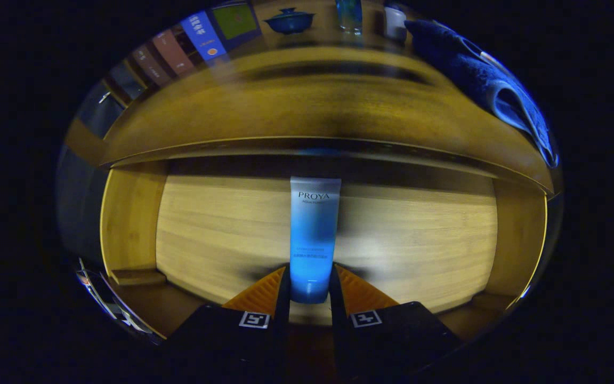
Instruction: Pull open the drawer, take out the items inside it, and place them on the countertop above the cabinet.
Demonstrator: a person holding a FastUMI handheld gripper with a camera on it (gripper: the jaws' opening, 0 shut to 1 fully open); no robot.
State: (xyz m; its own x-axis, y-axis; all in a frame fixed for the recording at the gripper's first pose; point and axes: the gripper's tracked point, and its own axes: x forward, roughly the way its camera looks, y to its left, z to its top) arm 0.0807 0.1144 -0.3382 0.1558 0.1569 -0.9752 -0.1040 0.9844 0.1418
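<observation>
The wooden drawer stands pulled open below the cabinet's countertop. A blue and white tube stands lengthwise above the drawer's pale floor, its cap end toward me and its flat white end pointing at the cabinet. My gripper is shut on the tube: both fingers press on its lower blue part near the cap. The fingertips flank the tube closely on each side.
On the countertop lie a dark blue towel at the right, a blue lidded bowl, a glass and a white cup at the back. Several books stand at the back left. Drawer side walls rise left and right.
</observation>
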